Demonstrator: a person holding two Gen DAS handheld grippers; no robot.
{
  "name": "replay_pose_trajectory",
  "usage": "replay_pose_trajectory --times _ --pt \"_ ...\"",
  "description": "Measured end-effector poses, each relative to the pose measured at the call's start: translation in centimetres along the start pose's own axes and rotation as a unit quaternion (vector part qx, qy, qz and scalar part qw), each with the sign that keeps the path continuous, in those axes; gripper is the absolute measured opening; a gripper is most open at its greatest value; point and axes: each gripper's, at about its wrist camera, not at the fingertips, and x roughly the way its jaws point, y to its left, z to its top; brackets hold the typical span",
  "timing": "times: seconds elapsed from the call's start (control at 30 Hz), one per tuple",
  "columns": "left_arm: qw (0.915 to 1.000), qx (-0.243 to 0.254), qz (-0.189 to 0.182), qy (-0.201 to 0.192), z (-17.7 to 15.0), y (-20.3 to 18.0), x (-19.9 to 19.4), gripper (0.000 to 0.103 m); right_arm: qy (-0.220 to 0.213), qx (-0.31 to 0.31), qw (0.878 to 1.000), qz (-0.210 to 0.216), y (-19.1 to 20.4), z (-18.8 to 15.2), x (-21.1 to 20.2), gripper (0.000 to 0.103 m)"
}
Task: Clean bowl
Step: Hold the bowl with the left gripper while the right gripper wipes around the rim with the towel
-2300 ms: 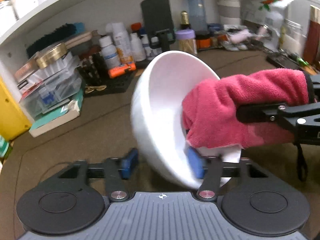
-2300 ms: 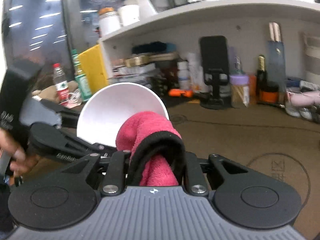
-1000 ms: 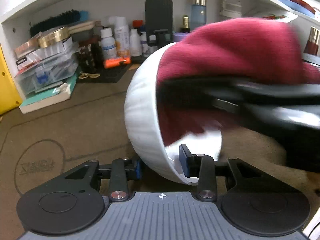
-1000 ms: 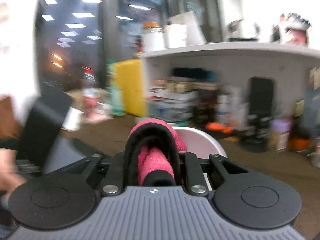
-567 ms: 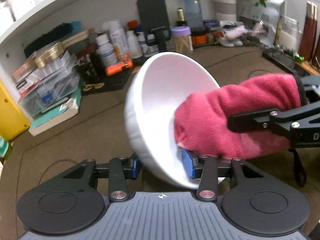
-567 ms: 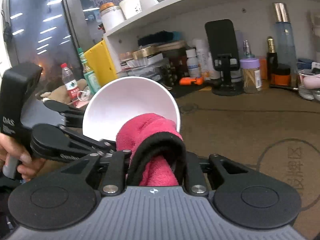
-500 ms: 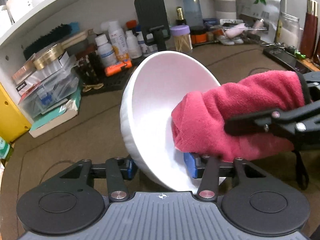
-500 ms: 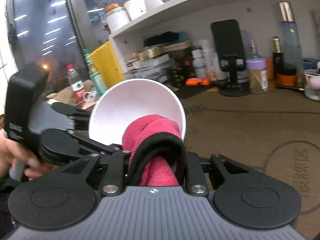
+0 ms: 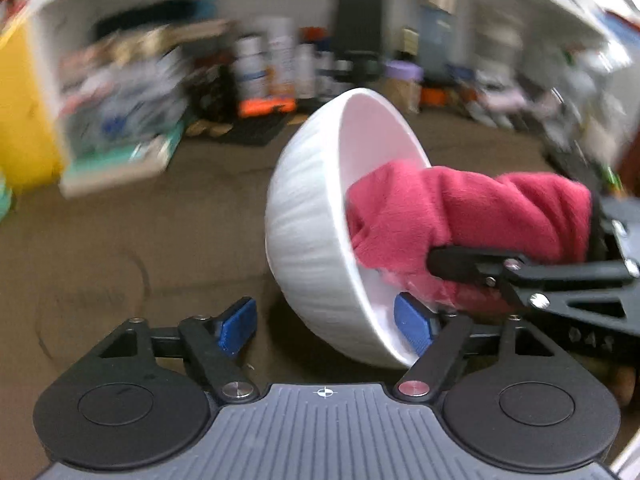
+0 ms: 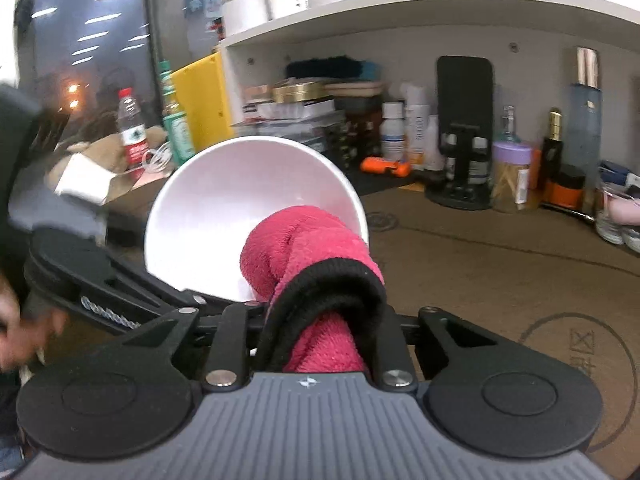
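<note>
Nearest to me in the left wrist view, my left gripper (image 9: 326,322) has its jaws spreading apart: the left blue pad (image 9: 237,324) at about 8 o'clock stands clear of the white bowl (image 9: 316,216), with brown tabletop (image 9: 160,240) showing in the gap, while the right blue pad sits inside the bowl's lower rim at about 4 o'clock. The bowl is tipped on its side just beyond, its ribbed outside toward 9 o'clock and its mouth facing 3 o'clock. From 3 o'clock my right gripper (image 10: 316,280) reaches in, its jaws closing, clamped tight on a pink cloth (image 9: 460,216) with a black edge band; the front of the cloth is pushed into the bowl's hollow. In the right wrist view the same cloth bulges up between my fingers at 6 o'clock, and the bowl's clean white inside opens behind it toward 11 o'clock. Farther off, a black phone stand (image 10: 464,128), bottles and boxes line the wall under a white shelf (image 10: 440,12) at 12 o'clock; from the left this background is blurred.
</note>
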Motion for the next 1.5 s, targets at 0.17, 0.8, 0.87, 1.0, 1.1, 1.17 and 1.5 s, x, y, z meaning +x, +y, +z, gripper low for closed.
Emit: replay_pose_trajectory --times 0.17,0.8,0.87,1.0,1.1,1.17,1.5 --pt "0.9989 0.023 0.026 -0.031 0.0 -1.6 0.3 0.054 0.007 -0.049 0.998 -0.035 0.9 0.4 0.1 0.021" --pt "0.9741 0.225 -0.002 0.023 1.8 -0.9 0.2 0.061 -0.062 -0.076 0.987 0.128 0.7 1.6 -1.9 0.02" --pt "0.9736 0.227 0.015 0.02 2.3 -1.1 0.7 0.073 -0.04 -0.019 0.996 0.081 -1.1 1.0 -1.1 0.02" --pt "0.9761 0.215 0.034 0.007 2.9 -2.0 1.5 0.079 -0.012 0.06 0.997 0.047 -3.3 0.3 0.1 0.02" --pt "0.9818 0.18 0.059 0.004 2.9 -2.6 2.4 0.083 0.004 0.113 0.993 0.045 -4.3 0.0 0.7 0.021" --pt "0.9873 0.136 0.081 -0.003 2.6 -2.6 2.6 0.091 0.008 0.147 0.988 0.054 -5.0 -0.3 0.8 0.022" --pt "0.998 0.038 0.034 -0.037 0.2 -1.7 0.4 0.033 0.0 0.181 0.982 0.053 -4.9 -1.6 -0.8 0.022"
